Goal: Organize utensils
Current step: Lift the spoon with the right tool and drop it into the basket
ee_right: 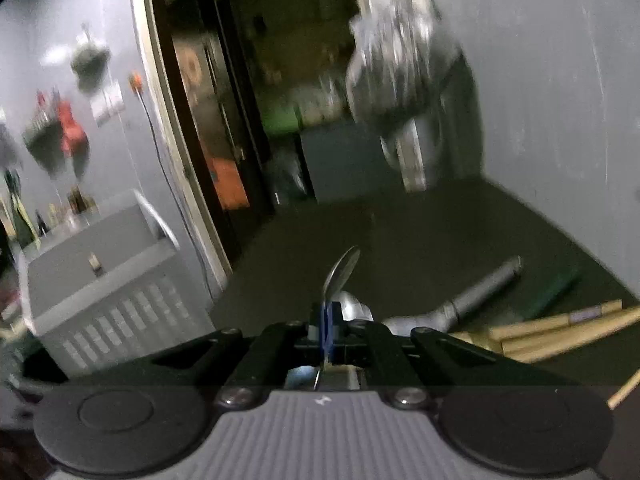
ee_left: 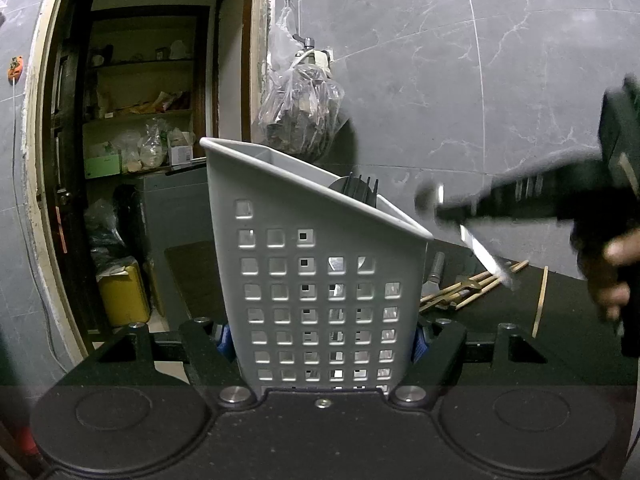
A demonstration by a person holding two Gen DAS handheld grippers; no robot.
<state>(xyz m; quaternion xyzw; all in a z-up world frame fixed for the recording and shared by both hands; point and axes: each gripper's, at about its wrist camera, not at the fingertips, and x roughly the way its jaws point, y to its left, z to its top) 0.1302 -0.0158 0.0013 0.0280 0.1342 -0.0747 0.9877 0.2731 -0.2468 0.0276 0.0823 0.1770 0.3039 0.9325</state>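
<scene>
My left gripper (ee_left: 322, 338) is shut on a grey perforated utensil holder (ee_left: 320, 272) and grips its lower sides. A dark utensil (ee_left: 358, 190) stands inside it. My right gripper (ee_right: 328, 320) is shut on a metal spoon (ee_right: 340, 272), bowl pointing forward, held above the dark counter. In the left wrist view the right gripper (ee_left: 444, 212) comes in blurred from the right, the spoon (ee_left: 484, 256) hanging just right of the holder's rim. The holder also shows at the left of the right wrist view (ee_right: 108, 264).
Wooden chopsticks (ee_left: 472, 286) (ee_right: 560, 328) and a metal-handled utensil (ee_right: 476, 296) lie on the dark counter (ee_right: 420, 232). A plastic bag (ee_left: 300, 108) hangs on the grey tiled wall. An open doorway (ee_left: 140, 140) with shelves is at the left.
</scene>
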